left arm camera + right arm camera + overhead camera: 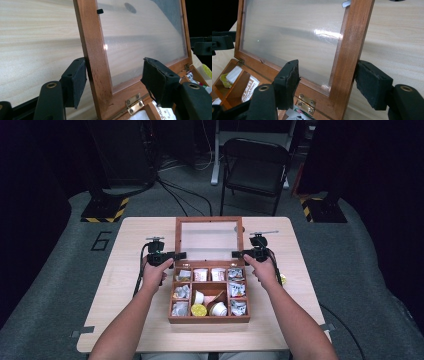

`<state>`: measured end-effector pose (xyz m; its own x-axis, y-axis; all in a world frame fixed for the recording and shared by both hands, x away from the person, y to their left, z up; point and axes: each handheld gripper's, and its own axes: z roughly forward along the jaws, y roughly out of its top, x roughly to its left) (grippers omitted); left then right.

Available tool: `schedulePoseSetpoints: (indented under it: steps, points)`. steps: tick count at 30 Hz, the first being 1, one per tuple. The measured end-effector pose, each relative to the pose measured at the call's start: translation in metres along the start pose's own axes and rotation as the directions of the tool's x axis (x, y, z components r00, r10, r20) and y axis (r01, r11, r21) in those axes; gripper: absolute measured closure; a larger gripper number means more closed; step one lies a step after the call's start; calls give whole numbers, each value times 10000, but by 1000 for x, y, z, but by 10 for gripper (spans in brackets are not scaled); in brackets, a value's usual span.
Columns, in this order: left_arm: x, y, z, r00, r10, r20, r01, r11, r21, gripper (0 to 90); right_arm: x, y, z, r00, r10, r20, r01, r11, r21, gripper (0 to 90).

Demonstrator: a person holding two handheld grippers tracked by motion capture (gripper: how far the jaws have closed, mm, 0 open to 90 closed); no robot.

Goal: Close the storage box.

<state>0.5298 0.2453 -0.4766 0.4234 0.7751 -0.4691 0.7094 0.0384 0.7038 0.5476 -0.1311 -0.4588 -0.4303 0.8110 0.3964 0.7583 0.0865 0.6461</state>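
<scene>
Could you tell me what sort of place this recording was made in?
Probably a lab or studio set up for recording, not a home: a plain wooden table stands on grey carpet, with hazard-striped stand bases, loose cables and a black folding chair behind it.

My matt black rubbery pads flank the lid, smooth reddish varnished wood around a cloudy glossy pane; brass hinges shine; pale wood-grain table.

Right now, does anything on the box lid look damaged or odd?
Yes. The clear pane of the lid has a scratch-like white mark near its right frame, and the wood looks chipped at the pane's lower corner. Nothing has spilled.
</scene>
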Motion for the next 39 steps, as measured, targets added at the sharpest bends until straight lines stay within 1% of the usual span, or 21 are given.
schedulePoseSetpoints:
  steps: [2, 3, 6, 7, 8, 9, 10, 11, 12, 13, 14, 15, 17, 20, 22, 26, 29, 34, 36, 38, 39]
  points:
    - [-2, 1, -2, 10000, -72, 64, 73, 10000, -48, 364, 1, 0, -2, 10000, -43, -40, 43, 10000, -63, 354]
    - [-2, 1, -3, 9999, 79, 62, -79, 9999, -98, 364, 2, 0, -3, 9999, -99, -46, 98, 9999, -91, 354]
    - [-4, 2, -5, 10000, 13, 76, -12, 9999, -157, 364, 4, 0, -6, 9997, -260, -27, 260, 9995, -169, 355]
    - [-4, 2, -7, 9998, 137, 115, -135, 9998, -118, 364, 4, 0, -7, 9995, -323, 15, 323, 9993, -178, 355]
    - [-6, 2, -7, 9999, 46, 120, -43, 9997, -238, 364, 6, 0, -8, 9992, -387, 88, 388, 9991, -161, 355]
    - [-5, 3, -9, 9995, 287, 103, -285, 9994, -211, 364, 7, -1, -8, 9991, -406, 129, 408, 9990, -164, 355]
    - [-6, 3, -10, 9997, 212, 114, -210, 9995, -231, 364, 8, -1, -9, 9989, -442, 156, 444, 9989, -163, 355]
    - [-7, 3, -11, 9996, 226, 138, -222, 9994, -266, 364, 9, 0, -10, 9989, -439, 160, 442, 9988, -191, 355]
    - [-8, 3, -12, 9996, 252, 153, -247, 9993, -283, 364, 10, 0, -12, 9993, -325, 167, 327, 9994, -130, 355]
    - [-9, 3, -13, 9996, 228, 168, -223, 9992, -323, 364, 11, -1, -13, 9992, -368, 174, 371, 9992, -153, 355]
    - [-9, 4, -14, 9995, 258, 155, -252, 9991, -348, 364, 11, -1, -14, 9985, -511, 185, 515, 9984, -211, 355]
    - [-10, 4, -15, 9995, 262, 181, -256, 9991, -329, 364, 12, -1, -15, 9985, -519, 200, 523, 9984, -197, 355]
    - [-11, 4, -16, 9991, 406, 144, -402, 9987, -315, 364, 14, -1, -16, 9968, -749, 267, 757, 9967, -286, 355]
    - [-13, 4, -17, 9991, 405, 125, -400, 9986, -358, 363, 17, -2, -19, 9972, -678, 303, 683, 9975, -189, 355]
    - [-14, 4, -18, 9990, 419, 141, -413, 9984, -382, 363, 18, -2, -20, 9968, -735, 318, 743, 9970, -222, 355]
    - [-15, 5, -21, 9982, 575, 148, -570, 9977, -359, 363, 19, -3, -23, 9964, -775, 336, 785, 9966, -268, 355]
    - [-17, 5, -23, 9984, 533, 196, -523, 9973, -507, 364, 20, -2, -26, 9960, -821, 338, 833, 9959, -355, 356]
    - [-19, 6, -26, 9982, 559, 231, -545, 9968, -577, 364, 22, -2, -32, 9960, -861, 220, 872, 9947, -546, 363]
    - [-20, 7, -27, 9983, 528, 263, -509, 9963, -686, 364, 23, -2, -34, 9958, -891, 212, 903, 9941, -603, 365]
    - [-21, 7, -29, 9977, 608, 298, -584, 9955, -740, 364, 23, -2, -36, 9953, -949, 178, 959, 9935, -620, 366]
    - [-22, 7, -30, 9981, 538, 310, -514, 9959, -741, 364, 24, -2, -37, 9952, -956, 193, 966, 9934, -624, 366]
